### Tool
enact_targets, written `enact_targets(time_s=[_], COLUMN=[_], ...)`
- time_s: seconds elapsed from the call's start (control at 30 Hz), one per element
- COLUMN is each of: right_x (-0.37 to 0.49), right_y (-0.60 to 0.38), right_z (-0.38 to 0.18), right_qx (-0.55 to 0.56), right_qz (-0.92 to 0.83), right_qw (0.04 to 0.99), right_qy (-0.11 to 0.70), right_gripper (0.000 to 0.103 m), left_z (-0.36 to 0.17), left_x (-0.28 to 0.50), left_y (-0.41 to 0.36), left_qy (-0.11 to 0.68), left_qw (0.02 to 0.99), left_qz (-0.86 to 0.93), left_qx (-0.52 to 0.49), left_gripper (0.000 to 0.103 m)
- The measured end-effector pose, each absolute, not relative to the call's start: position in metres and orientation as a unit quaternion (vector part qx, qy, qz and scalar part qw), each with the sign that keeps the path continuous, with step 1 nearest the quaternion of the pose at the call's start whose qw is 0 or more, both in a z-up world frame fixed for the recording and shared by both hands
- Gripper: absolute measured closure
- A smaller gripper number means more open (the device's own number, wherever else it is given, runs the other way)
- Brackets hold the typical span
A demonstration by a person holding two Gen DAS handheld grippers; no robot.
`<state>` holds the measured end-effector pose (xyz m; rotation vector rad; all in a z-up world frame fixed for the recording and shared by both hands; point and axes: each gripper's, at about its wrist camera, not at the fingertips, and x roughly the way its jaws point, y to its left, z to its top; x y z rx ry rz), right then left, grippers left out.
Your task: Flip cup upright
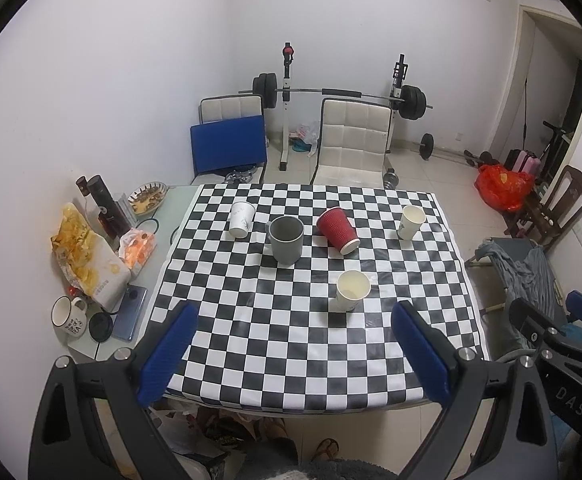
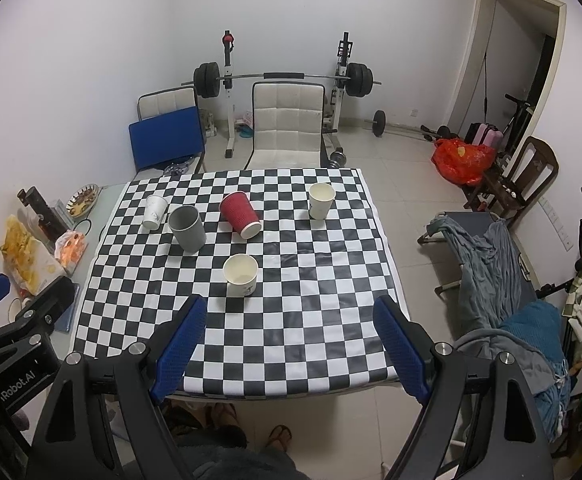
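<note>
A red ribbed paper cup stands upside down on the checkered tablecloth, mid-table. A white paper cup at the far left is also upside down. A grey mug and two cream paper cups, one near and one far right, stand upright. My left gripper and right gripper are both open and empty, held above the table's near edge, well short of the cups.
Snack bags, a dark bottle, a white mug and a phone crowd the table's left strip. White chairs and a barbell rack stand behind. A cot with clothes is on the right.
</note>
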<state>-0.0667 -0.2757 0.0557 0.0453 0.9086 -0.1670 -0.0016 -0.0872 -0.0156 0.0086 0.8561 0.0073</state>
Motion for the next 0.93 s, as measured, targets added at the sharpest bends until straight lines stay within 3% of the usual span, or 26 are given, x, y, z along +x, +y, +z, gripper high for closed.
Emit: enact_targets(time_s=[0.93], right_x=[-0.0672], right_y=[-0.2671], right_z=[0.0589], right_qx=[0.023], right_qz=[-0.071], right_qw=[0.894], right_qy=[0.441], right_gripper=[0.017], left_z=[-0.0129], left_x=[-0.0059], left_y=[-0.0823], left_qy=[0.411], left_qw=[0.911], left_qz=[0.008], left_qx=[0.006], left_gripper=[0.004])
